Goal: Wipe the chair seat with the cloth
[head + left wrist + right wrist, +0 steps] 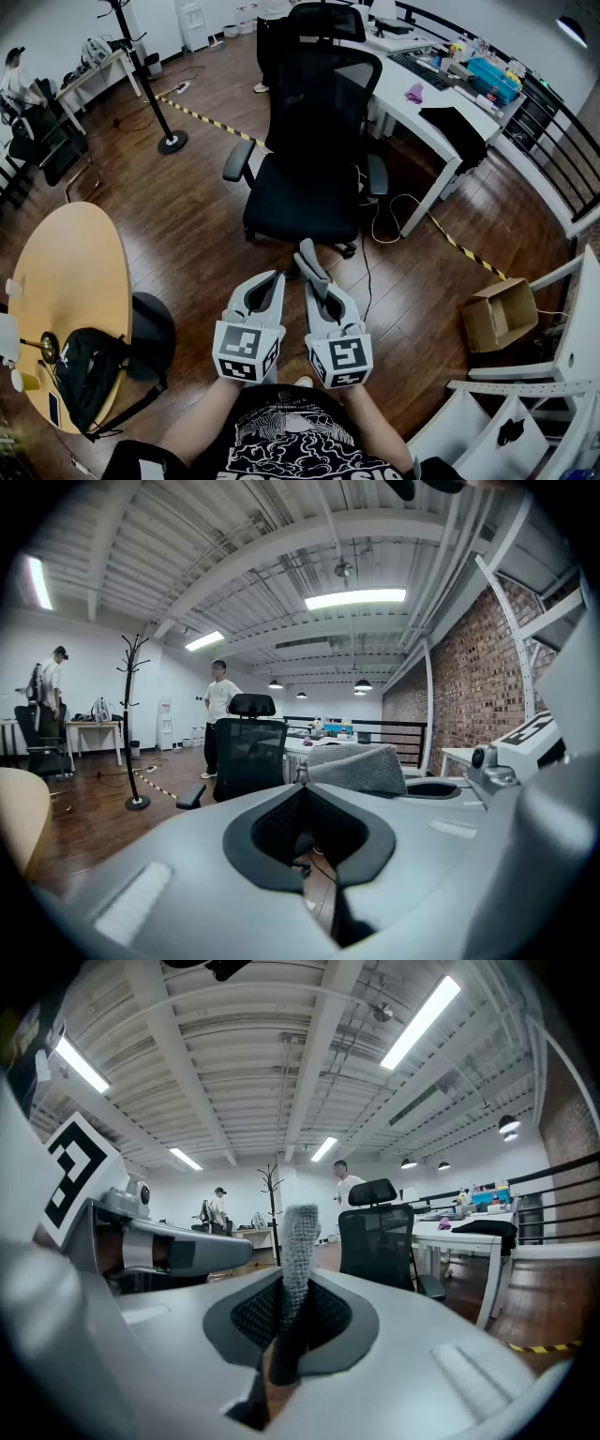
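Between right tongs (292, 1314), one cloth (302, 1239).

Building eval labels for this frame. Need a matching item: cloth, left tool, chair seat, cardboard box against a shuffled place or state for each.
Column 1
1. cloth
2. left tool
3. chair seat
4. cardboard box

Column 2
A. open, on the floor at the right
B. bare, nothing lying on it
C. pinched in the right tool
D. shut, nothing between its jaws

Pairs: 1-C, 2-D, 3-B, 4-A
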Demonstrator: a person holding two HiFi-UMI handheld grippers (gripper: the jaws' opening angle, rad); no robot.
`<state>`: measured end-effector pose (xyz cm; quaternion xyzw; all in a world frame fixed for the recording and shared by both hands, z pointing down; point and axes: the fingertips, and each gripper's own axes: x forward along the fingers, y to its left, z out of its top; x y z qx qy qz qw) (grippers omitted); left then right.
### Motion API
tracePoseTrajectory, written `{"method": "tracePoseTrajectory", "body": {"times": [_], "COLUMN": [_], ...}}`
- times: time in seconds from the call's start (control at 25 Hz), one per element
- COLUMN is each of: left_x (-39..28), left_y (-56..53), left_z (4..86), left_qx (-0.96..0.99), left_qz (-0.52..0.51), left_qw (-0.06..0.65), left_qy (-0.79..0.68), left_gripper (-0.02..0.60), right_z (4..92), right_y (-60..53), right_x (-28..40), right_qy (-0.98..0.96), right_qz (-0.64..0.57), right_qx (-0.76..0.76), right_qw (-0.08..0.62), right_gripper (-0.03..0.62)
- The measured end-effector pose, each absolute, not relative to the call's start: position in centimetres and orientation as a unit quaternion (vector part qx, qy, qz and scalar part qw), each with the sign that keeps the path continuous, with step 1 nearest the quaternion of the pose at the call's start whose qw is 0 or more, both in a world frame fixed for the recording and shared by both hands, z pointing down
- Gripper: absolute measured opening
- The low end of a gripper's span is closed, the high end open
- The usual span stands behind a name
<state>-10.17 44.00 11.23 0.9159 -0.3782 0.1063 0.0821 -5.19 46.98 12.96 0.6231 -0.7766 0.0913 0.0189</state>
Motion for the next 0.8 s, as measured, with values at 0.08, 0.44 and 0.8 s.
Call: {"method": "tracePoseTrajectory", "body": {"times": [0.08, 0.44, 0.8], "left_x": [-10.2, -9.6, -10.0], "left_y": [42.6, 34.5, 25.6], "left_z": [11.5, 12.9, 14.4], "left_qx": [0.917, 0.916, 0.919], "left_qz": [0.106, 0.101, 0.104], "left_qw": [0.084, 0.108, 0.135], "left_qy": [-0.376, -0.374, -0.356], "left_gripper": [0.005, 0.005, 0.005], "right_z": [13.2, 14.3, 15.1], "right_y": [45.6, 37.6, 28.4], "right_x": [-5.2, -5.1, -6.3], "right_qy": [-0.776, -0.778, -0.772], "right_qz": [0.092, 0.096, 0.107], "right_qx": [0.623, 0.619, 0.622], "right_qw": [0.022, 0.047, 0.068], "right_gripper": [0.009, 0.009, 0.009]}}
